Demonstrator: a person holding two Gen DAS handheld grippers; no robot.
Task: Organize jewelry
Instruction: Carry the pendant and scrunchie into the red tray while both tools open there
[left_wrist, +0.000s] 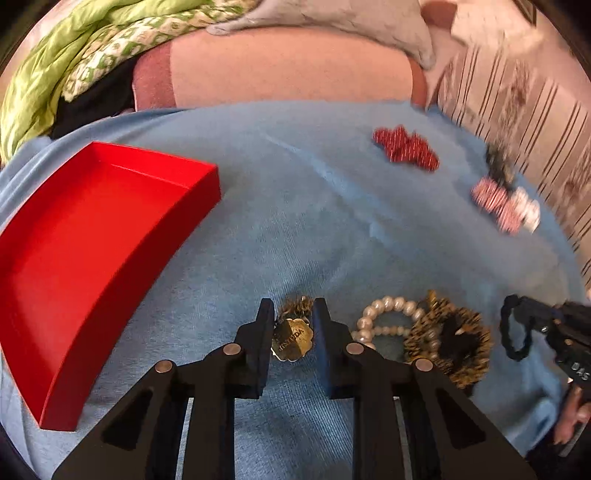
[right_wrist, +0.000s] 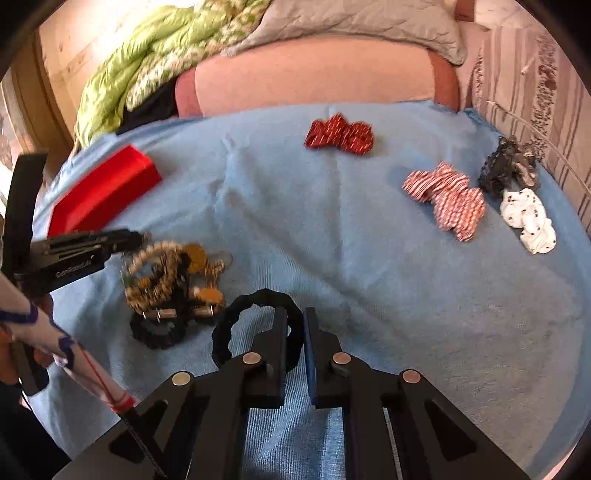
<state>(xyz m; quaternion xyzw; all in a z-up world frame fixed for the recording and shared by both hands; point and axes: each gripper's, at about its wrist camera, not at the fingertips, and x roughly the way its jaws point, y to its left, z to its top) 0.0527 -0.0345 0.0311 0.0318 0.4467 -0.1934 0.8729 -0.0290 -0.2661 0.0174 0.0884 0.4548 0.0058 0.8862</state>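
Gold-toned pendant sits between the fingers of the left hand-held gripper, jaws narrowly parted around it without clear contact, red tray well to its left on the blue blanket. Right wrist view: right hand-held gripper nearly closed, pinching a black scrunchie just beside the jewelry pile.
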